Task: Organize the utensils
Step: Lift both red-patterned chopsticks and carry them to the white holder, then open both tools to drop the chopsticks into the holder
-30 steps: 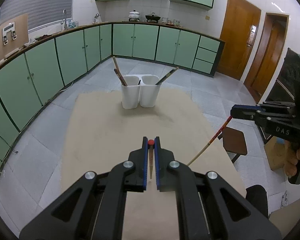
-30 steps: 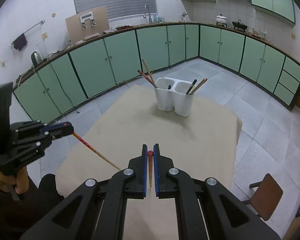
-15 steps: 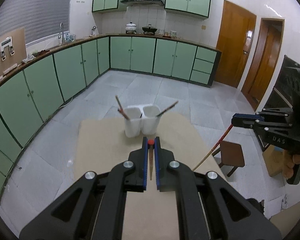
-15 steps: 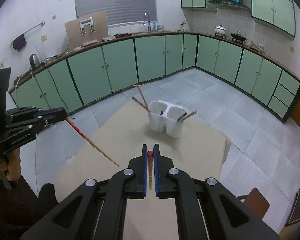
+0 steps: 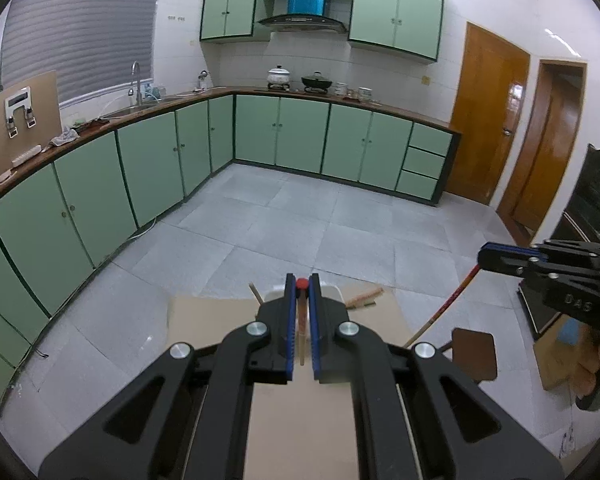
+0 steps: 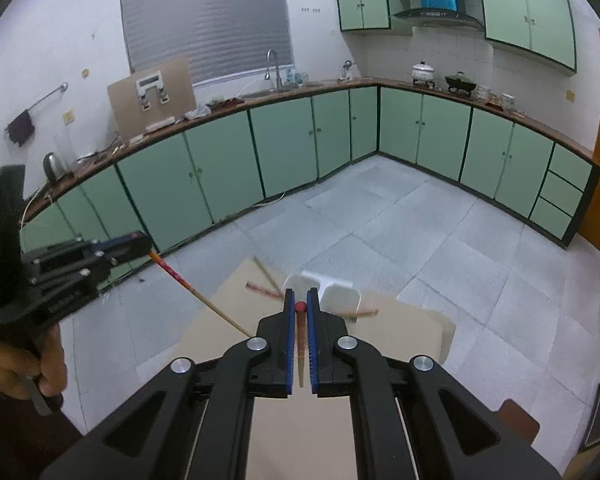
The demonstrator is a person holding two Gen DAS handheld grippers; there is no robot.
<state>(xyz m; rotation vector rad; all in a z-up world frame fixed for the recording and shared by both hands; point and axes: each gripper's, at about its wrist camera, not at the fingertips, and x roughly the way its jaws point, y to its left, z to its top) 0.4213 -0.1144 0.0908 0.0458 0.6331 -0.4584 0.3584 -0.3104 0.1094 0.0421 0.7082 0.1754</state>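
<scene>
My left gripper [image 5: 301, 280] is shut on a wooden chopstick [image 5: 300, 330] with a red end, held lengthwise between the blue pads. My right gripper [image 6: 300, 298] grips a matching chopstick [image 6: 301, 340] the same way. Each gripper also shows in the other's view: the right gripper [image 5: 485, 258] with its chopstick [image 5: 440, 314] slanting down, the left gripper [image 6: 138, 243] with its chopstick [image 6: 198, 294]. The white two-compartment holder [image 6: 334, 289] stands at the beige table's [image 6: 216, 320] far end with several chopsticks [image 6: 265, 273] leaning out. In the left wrist view my fingers largely hide the holder [image 5: 335, 290].
A brown stool [image 5: 474, 354] stands on the grey tiled floor right of the table. Green cabinets [image 5: 288, 136] line the walls, with wooden doors [image 5: 488, 120] at the right. A person's hand [image 6: 24, 364] holds the left gripper's handle.
Both grippers have risen and drawn back from the holder, each still holding its chopstick. The holder and table now sit lower and smaller in both views.
</scene>
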